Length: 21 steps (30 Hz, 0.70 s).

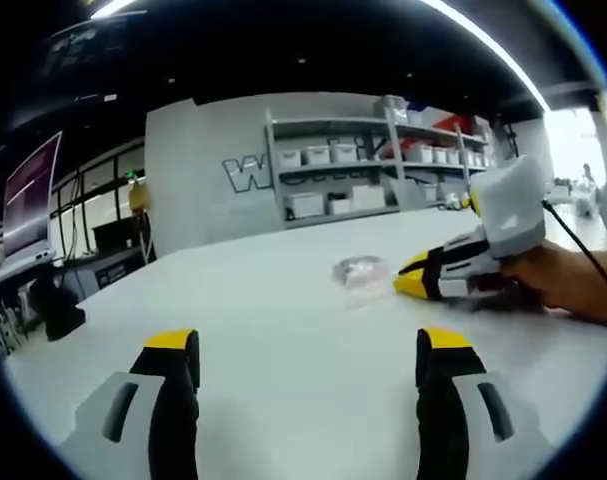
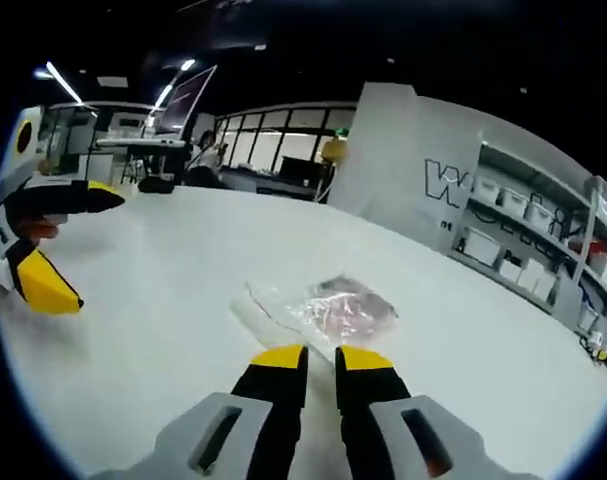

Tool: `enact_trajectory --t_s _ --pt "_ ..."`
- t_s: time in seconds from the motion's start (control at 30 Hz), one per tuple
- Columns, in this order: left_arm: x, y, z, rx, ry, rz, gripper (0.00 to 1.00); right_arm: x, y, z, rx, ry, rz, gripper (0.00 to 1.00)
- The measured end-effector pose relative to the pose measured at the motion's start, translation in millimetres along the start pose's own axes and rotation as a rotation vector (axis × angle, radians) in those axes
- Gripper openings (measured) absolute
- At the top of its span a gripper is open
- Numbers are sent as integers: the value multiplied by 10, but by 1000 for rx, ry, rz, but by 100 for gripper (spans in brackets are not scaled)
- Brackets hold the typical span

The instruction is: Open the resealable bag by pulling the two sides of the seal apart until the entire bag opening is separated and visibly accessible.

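Bag (image 2: 328, 310): clear crinkled plastic, flat on smooth white table (image 2: 163, 370); left tool (image 1: 308, 355) wide, right tool (image 2: 320, 358) narrow, empty.

I work at a white table (image 1: 283, 330). Behind it stands a grey wall (image 1: 198, 170) with large letters, and just beside that wall a shelf (image 1: 373, 160) holds white boxes. Strip lights (image 1: 483, 45) cross the dark ceiling above the wall.

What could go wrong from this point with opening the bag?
The clear bag lies flat and loose on the smooth white table, so it may slide rather than let a jaw catch its edge. The right gripper is nearly closed just short of it and could pinch both sides together. The left gripper is open and far off.
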State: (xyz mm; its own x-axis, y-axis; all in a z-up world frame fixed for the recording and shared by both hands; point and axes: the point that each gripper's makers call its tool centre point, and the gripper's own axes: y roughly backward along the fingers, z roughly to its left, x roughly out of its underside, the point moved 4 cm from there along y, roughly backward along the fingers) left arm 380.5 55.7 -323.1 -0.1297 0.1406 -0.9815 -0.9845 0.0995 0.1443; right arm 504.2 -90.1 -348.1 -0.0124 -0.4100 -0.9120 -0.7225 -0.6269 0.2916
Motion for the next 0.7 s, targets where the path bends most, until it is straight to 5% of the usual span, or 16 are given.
enact_trajectory --t_s 0.33,0.7 --pt "-16 2 5 -13 -11 -4 88 -18 49 34 -17 -8 -10 0" --pt "-77 9 -1 -18 -19 -41 88 -176 58 -74 -36 -196 -72 0"
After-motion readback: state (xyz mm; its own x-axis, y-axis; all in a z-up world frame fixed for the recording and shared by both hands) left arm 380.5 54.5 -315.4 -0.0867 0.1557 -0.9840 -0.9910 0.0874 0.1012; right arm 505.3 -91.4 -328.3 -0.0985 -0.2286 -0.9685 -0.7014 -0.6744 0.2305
